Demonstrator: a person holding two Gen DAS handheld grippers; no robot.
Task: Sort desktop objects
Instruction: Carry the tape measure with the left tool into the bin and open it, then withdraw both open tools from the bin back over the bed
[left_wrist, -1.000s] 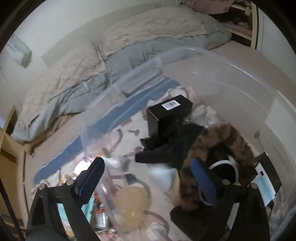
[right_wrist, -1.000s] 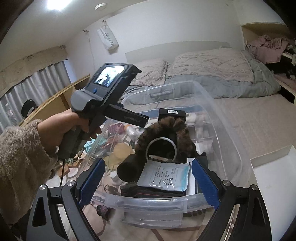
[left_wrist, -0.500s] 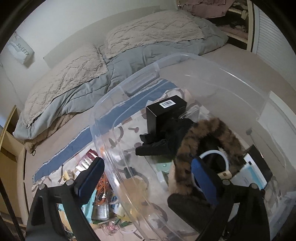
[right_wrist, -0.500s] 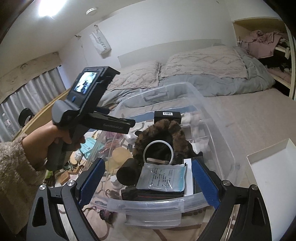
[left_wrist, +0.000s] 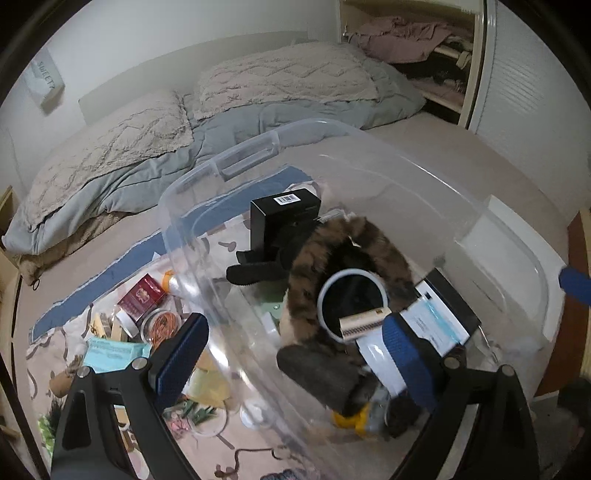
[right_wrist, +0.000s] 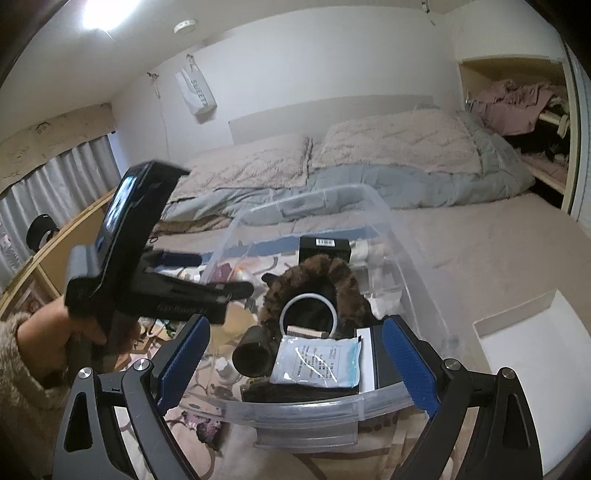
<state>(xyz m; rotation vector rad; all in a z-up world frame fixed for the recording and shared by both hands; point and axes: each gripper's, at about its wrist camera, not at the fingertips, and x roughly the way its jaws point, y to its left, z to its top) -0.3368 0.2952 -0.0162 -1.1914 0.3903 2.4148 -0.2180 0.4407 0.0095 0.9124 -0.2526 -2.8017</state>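
Bin (right_wrist: 410, 258) sits dead ahead of the right tool (right_wrist: 295, 354), clear plastic, its near rim running just under and between the blue pads. Both pads stand wide apart with nothing pinched between them.

Stuff inside, going away from that tool: a pale blue packet (right_wrist: 316, 360) closest, a dark tube (right_wrist: 253, 356) just left of it, then a white ring (right_wrist: 308, 308) wrapped in brown fur (right_wrist: 314, 273), and a black box (right_wrist: 325, 248) with a barcode at the far end.

Left tool (left_wrist: 295, 363) looks down over the bin's left wall, so the wall cuts between its pads. Right pad is over the bin contents, left pad is outside over the loose clutter. Jaws are spread wide here too, gripping nothing. From the right view you can see a hand (right_wrist: 55, 339) in a fuzzy sleeve holding that tool up and left of the bin.

Outside the bin, ahead of the left pad: a red box (left_wrist: 142, 297), a jar of orange bands (left_wrist: 162, 325), a teal packet (left_wrist: 110, 352). All of it lies on a patterned cloth on the floor. Bed (right_wrist: 369, 162) is further back, behind the bin.
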